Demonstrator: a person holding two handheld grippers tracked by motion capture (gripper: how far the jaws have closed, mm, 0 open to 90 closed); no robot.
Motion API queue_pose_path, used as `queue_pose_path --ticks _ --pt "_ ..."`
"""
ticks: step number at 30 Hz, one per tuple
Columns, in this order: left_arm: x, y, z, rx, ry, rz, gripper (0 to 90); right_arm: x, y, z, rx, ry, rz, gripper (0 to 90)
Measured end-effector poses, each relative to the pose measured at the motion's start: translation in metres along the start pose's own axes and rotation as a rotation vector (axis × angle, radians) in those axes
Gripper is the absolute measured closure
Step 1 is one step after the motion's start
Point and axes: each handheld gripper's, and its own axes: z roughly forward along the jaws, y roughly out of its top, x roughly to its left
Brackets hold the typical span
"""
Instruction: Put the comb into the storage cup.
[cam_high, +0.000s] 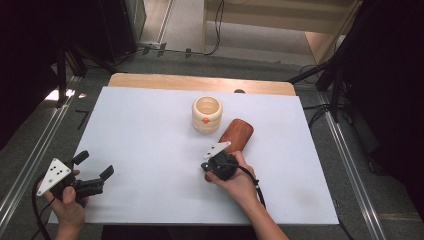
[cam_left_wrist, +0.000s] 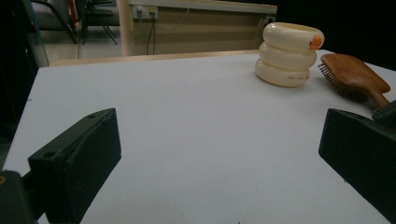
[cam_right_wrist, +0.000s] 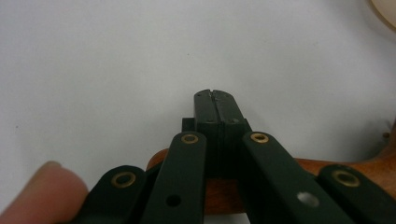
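right gripper sits jaws pinched together right over the wooden hairbrush handle, brush lying beside the cream cup; left gripper hangs spread wide, holding nothing

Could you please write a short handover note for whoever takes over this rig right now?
Left tool: open, idle at the mat's near left corner.
Right tool: jaws together, sitting over the handle of the wooden hairbrush; whether it pinches the handle is unclear.
Brush lies bristles down on the white mat, head close beside the cream ringed cup.
Done: right tool brought to the brush.
Left: confirm grip, then move it.
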Motion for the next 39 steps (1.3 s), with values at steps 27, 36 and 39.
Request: queue_pose_path --ticks 27,36,39 --pt "0.000 0.000 0.000 0.003 0.002 0.009 0.0 -0.022 -0.033 -0.022 0.027 -0.085 0.093 88.3" --pt "0.000 0.000 0.000 0.005 0.002 0.010 0.0 -0.028 -0.040 -0.027 0.029 -0.103 0.122 88.3" --pt "-0.001 0.000 0.000 0.004 0.003 0.010 0.0 -0.027 -0.041 -0.029 0.023 -0.100 0.130 88.0"
